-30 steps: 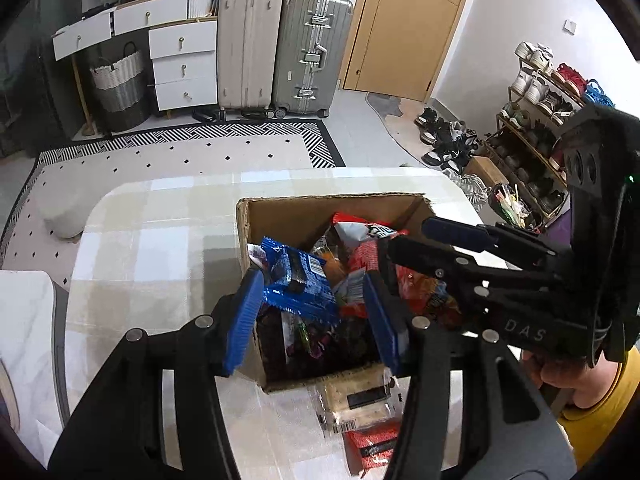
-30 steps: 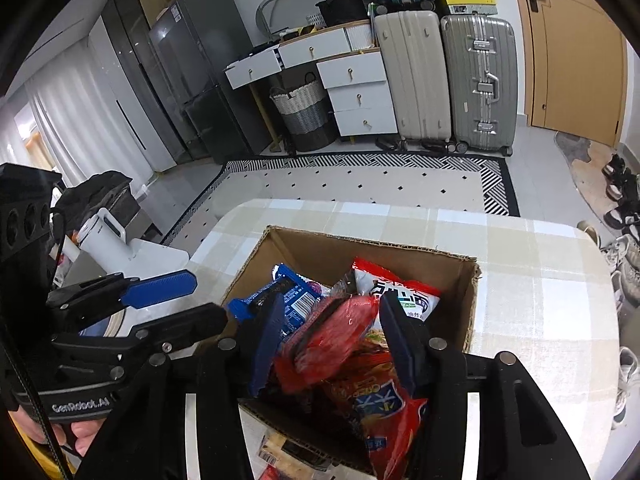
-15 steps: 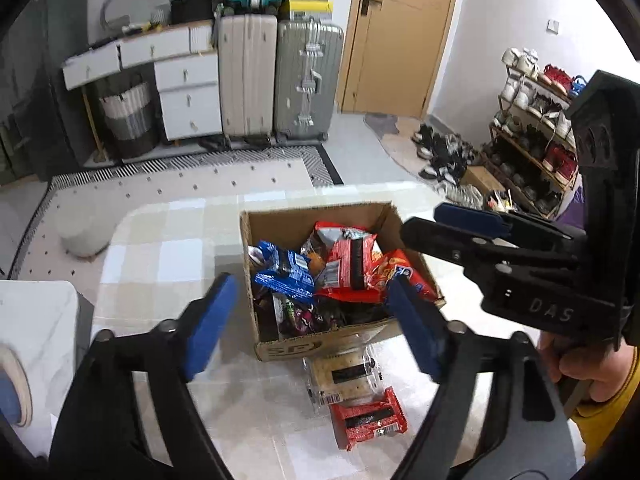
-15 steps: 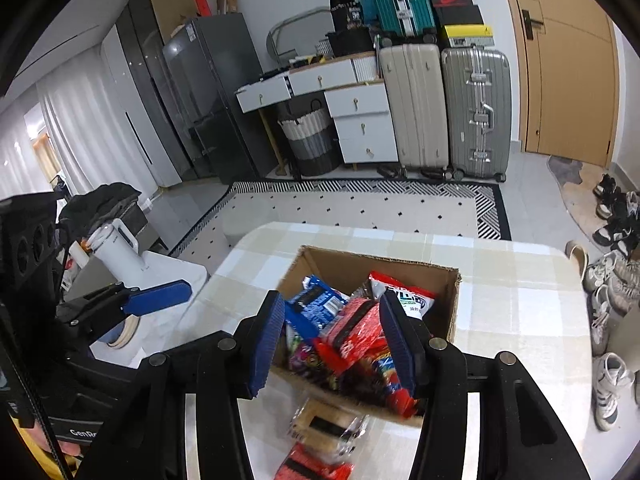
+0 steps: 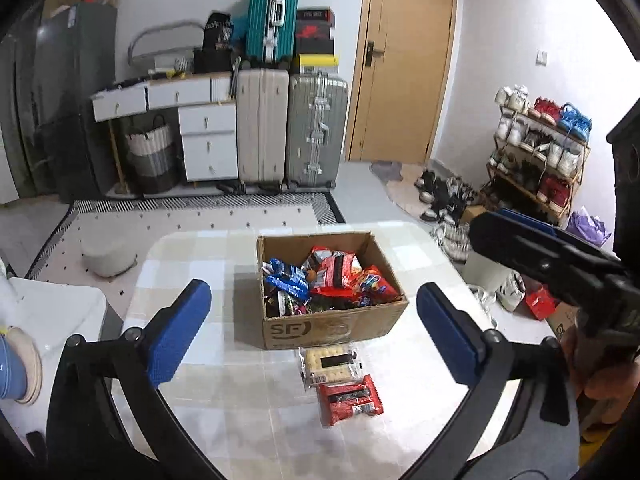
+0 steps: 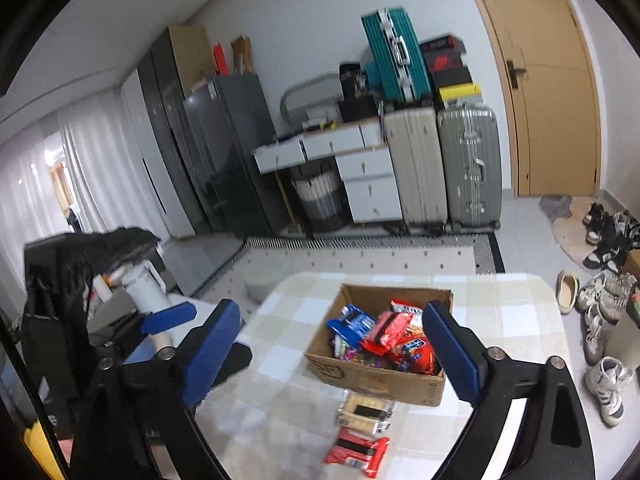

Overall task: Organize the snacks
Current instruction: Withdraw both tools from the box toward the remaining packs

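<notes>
Both the left tool and right tool, jaws just opened and empty, hover above the snack-filled cardboard box mid-table.

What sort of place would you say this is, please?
Probably a home, a living or entry area: suitcases by a door, a full shoe rack, and a snack box on a table.

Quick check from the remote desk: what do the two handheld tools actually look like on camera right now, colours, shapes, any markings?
Both match: matte black curved arms with silver rivets and flat, textured blue pads. The left tool shows its pads clearly. The right tool looks the same; seen from the left wrist, its black body carries long blue-edged fingers. Lettering on either body is unreadable now. Yellow clothing shows at the frame edge.
</notes>
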Tool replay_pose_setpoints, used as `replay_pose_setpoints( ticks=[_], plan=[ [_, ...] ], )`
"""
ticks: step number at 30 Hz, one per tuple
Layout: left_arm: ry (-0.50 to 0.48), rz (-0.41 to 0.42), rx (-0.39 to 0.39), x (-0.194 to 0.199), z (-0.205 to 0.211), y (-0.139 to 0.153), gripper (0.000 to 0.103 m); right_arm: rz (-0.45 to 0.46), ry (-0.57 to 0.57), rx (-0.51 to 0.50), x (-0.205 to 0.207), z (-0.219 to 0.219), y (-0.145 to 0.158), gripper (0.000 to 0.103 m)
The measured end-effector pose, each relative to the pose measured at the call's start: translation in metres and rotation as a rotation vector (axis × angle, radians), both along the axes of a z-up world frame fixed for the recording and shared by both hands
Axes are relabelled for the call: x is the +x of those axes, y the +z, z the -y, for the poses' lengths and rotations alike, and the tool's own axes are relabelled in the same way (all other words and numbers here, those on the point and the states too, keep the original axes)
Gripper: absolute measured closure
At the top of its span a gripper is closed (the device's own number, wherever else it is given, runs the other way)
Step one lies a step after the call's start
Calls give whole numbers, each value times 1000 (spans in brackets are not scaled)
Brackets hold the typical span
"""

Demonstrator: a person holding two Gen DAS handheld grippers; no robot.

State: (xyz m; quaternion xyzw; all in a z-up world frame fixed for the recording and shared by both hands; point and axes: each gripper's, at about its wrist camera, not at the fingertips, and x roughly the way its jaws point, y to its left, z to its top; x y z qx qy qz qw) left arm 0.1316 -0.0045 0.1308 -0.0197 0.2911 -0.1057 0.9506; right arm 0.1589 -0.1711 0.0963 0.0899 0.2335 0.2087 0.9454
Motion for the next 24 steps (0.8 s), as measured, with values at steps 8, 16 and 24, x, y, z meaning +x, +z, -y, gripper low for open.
replay_pose_setpoints(
  ticks=[8,16,24],
  plan=[
    [28,106,-15,-98,-16,35,0,126,-12,28,-90,-2,23,1],
    [70,182,-16,-173,-35,38,0,214,-20,-8,-167,-9,3,1],
    [127,173,-42,-213,-60,-5,0,218,-38,15,-199,-11,-42,1]
  ],
)
